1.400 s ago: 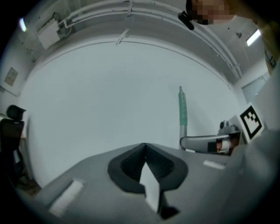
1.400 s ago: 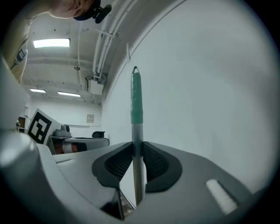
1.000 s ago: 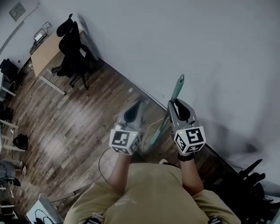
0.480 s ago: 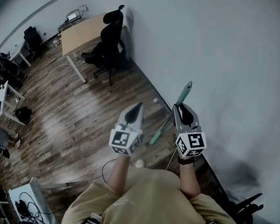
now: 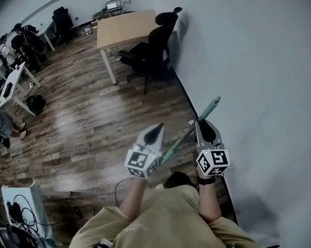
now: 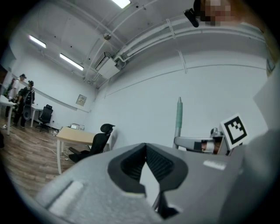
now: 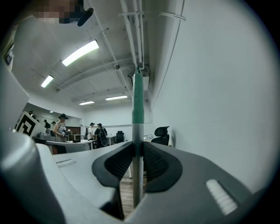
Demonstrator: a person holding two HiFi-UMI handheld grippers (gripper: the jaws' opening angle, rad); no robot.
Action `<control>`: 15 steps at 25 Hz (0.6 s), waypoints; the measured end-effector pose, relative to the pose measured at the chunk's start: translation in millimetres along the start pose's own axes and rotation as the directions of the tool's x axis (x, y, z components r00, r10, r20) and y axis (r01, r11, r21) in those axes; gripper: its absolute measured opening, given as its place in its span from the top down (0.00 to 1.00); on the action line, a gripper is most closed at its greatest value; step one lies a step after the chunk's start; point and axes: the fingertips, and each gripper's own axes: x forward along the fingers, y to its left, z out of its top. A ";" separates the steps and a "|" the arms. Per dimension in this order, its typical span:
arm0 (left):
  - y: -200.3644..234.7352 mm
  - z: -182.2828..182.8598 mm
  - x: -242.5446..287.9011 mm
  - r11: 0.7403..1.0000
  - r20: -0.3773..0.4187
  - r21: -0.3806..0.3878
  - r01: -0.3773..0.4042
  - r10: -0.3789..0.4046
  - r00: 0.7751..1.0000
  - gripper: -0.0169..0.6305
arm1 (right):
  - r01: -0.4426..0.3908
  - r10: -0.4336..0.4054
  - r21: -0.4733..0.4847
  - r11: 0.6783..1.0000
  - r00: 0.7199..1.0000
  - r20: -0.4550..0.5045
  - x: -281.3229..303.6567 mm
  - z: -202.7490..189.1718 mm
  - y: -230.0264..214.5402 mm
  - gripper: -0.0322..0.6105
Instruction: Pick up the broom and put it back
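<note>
Fingers: right gripper [image 5: 204,125] still clamps broom [image 5: 211,105] handle; left gripper [image 5: 157,128] closed, empty; desk [image 5: 126,26] swung rightward in view.

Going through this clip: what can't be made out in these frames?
The head of the broom: in the head view the pole disappears behind the left claw; in the right gripper view the body of the right claw, shut on the pole, cuts it off.
The people at the far desks: too small in the right gripper view to tell what they do.
The items on the desk: too small in the head view.
</note>
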 end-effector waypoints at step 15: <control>112.4 38.7 224.5 0.994 0.009 0.100 -0.046 0.046 0.999 0.97 | -0.131 0.131 0.059 0.990 0.991 0.006 198.0 -3.0 -91.8 0.83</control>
